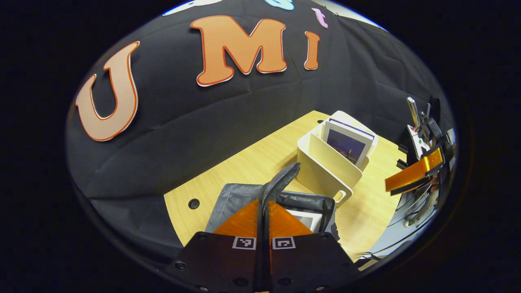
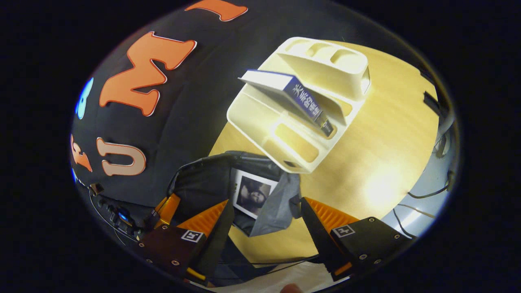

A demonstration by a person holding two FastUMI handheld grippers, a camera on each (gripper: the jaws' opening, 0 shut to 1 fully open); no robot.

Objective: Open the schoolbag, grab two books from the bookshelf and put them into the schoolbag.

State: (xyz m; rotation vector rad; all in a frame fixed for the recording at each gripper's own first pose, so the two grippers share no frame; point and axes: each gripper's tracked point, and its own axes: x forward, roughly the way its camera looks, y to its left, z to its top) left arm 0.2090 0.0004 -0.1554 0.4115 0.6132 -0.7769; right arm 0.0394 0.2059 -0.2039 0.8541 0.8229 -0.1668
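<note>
The pale wooden table (image 1: 244,162) has a smooth grain and 1 round cable hole near its edge. On it lies the grey fabric schoolbag (image 1: 240,195), soft and creased, its mouth gaping open; in the right gripper view the schoolbag (image 2: 203,183) shows a dark lining. Just beside it stands the cream plastic bookshelf (image 1: 325,162), a moulded rack with slanted dividers and a slot handle; seen from above, the bookshelf (image 2: 297,101) has rounded cut-outs in its base.

1 book (image 1: 346,144) with a white border and a dark picture on its cover leans in the rack; in the right gripper view this book (image 2: 293,95) shows a blue spine. A second book (image 2: 254,193), white-edged with a dark cover picture, sits inside the bag, partly hidden by a grey flap; its corner (image 1: 305,219) peeks out behind the left gripper.

The left gripper (image 1: 263,211) is pinched closed on the bag's upright zipper edge (image 1: 281,183). The right gripper (image 2: 266,215) hangs spread wide above the bag's opening, gripping nothing. At the far right of the left gripper view the right gripper (image 1: 411,179) is partly cut off.
</note>
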